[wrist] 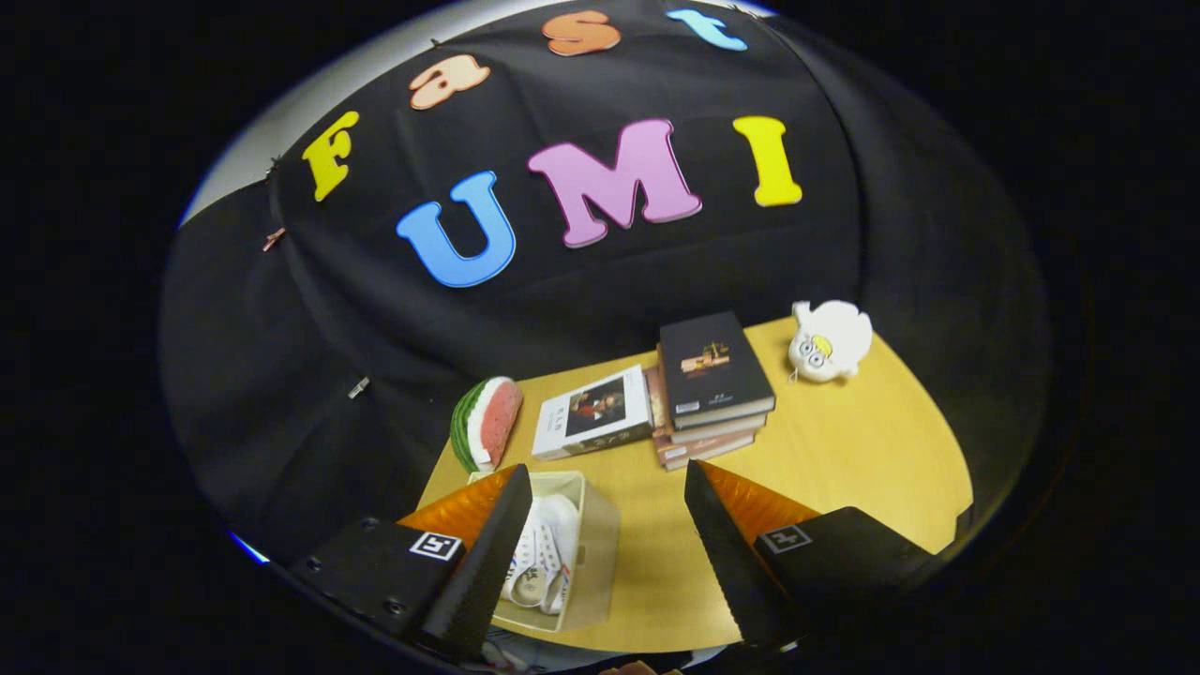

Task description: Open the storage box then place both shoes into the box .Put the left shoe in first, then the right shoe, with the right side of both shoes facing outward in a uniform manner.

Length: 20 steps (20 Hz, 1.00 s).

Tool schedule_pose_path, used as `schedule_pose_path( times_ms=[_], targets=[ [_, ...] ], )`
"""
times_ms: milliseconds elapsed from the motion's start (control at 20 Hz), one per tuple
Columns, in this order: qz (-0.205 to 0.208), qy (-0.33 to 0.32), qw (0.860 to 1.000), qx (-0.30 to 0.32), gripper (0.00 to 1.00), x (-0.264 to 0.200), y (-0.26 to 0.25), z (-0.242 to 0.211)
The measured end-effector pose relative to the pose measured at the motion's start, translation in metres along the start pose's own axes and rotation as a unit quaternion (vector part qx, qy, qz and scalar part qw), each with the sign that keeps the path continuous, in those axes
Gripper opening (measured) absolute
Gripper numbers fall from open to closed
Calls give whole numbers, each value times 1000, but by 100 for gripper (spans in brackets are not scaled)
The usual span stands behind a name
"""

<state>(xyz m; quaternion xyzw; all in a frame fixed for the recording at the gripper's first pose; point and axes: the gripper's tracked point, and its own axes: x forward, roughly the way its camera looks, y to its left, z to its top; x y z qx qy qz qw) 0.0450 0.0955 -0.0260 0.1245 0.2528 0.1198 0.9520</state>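
Shoes (542, 562), 2 white sneakers, already lie in the open translucent storage box (600, 553) at lower centre-left of the frame. Gripper (607, 544) hangs wide open, empty. Judged light, soft-sided, stiff-soled; heel collar looks the surest grip.

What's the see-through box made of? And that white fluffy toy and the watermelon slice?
The storage box looks like clear, slightly frosted plastic: the white shoes show through its wall. The white toy seems soft plush, with a fuzzy outline. The watermelon slice looks matte, maybe foam or fabric; hard to tell. The claw hangs open above the table.
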Motion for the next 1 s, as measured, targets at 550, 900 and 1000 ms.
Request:
schedule_pose_path(
  times_ms=[550, 900, 1000],
  targets=[
    [28, -220, 963, -152, 98, -99, -25, 74],
    [1, -223, 965, -141, 99, -128, -32, 29],
    [-15, -210, 964, -162, 99, -125, -31, 15]
  ],
)
